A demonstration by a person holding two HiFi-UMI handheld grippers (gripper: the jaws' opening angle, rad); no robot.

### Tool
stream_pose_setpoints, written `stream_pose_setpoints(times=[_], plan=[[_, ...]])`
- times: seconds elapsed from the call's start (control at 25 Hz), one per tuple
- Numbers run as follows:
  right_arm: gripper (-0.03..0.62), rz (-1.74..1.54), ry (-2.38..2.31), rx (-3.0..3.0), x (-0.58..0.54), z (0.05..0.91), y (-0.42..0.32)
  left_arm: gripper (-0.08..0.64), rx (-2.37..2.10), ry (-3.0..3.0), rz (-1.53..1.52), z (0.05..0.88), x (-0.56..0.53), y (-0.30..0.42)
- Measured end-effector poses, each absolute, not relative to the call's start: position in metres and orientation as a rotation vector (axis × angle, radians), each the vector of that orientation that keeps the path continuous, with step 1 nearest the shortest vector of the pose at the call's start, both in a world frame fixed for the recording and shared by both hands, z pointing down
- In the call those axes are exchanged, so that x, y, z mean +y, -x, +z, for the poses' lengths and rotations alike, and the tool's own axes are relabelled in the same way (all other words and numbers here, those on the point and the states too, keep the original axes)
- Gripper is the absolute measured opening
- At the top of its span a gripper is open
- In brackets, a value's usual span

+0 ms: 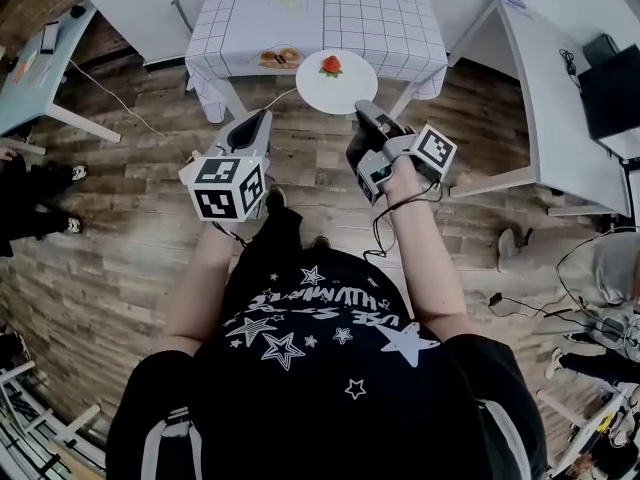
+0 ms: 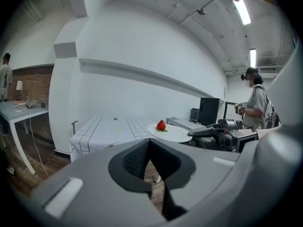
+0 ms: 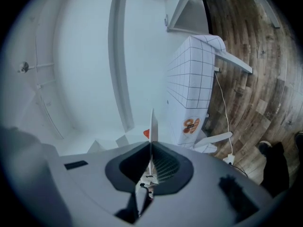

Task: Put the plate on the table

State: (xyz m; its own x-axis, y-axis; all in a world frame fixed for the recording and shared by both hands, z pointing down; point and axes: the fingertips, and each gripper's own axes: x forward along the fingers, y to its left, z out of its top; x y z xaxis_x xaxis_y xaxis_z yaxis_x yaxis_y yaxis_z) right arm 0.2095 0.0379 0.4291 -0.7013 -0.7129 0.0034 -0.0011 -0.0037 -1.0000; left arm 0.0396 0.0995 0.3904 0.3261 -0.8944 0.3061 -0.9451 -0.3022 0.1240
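1. Your star-print shirt [image 1: 320,338] fills the bottom of the head view, and both forearms reach toward 12 o'clock.
2. Your right gripper [image 1: 360,107] has its jaws closed almost fully, pinching the thin rim of the white plate [image 1: 337,81] at about the plate's 5 o'clock edge. Its own view shows the plate edge-on between the pads.
3. Your left gripper [image 1: 264,118] hangs at 11 o'clock with its jaws together on nothing, apart from the plate.
4. That plate is in the air at 12 o'clock, level, just at the near edge of the table [image 1: 390,28] with the checked cloth [image 1: 250,18].
5. A strawberry [image 1: 331,65] sits loose near the plate's middle.
6. Judge the plate as stiff, smooth and breakable. With a single rim pinch, all its weight hangs off one side, so it may pivot or slip.
7. Hold it flat so the berry does not roll. If it sags, take the opposite rim, around 10 o'clock, with the left gripper.
8. Lower it gently; a hard contact could chip it.
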Motion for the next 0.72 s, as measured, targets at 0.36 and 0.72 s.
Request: stream_pose_setpoints(times=[0.36,0.72], plan=[[0.020,-1.743,0.802,1.744,-0.013,0.435,-0.201,0.008,-1.587,-2.316,0.227,0.406,0.038,-0.028],[0.020,-1.681,0.848,1.742,-0.070,0.439,-0.191,0.008,-1.527,-2.352,0.211,0.424,-0.029,-0.008]])
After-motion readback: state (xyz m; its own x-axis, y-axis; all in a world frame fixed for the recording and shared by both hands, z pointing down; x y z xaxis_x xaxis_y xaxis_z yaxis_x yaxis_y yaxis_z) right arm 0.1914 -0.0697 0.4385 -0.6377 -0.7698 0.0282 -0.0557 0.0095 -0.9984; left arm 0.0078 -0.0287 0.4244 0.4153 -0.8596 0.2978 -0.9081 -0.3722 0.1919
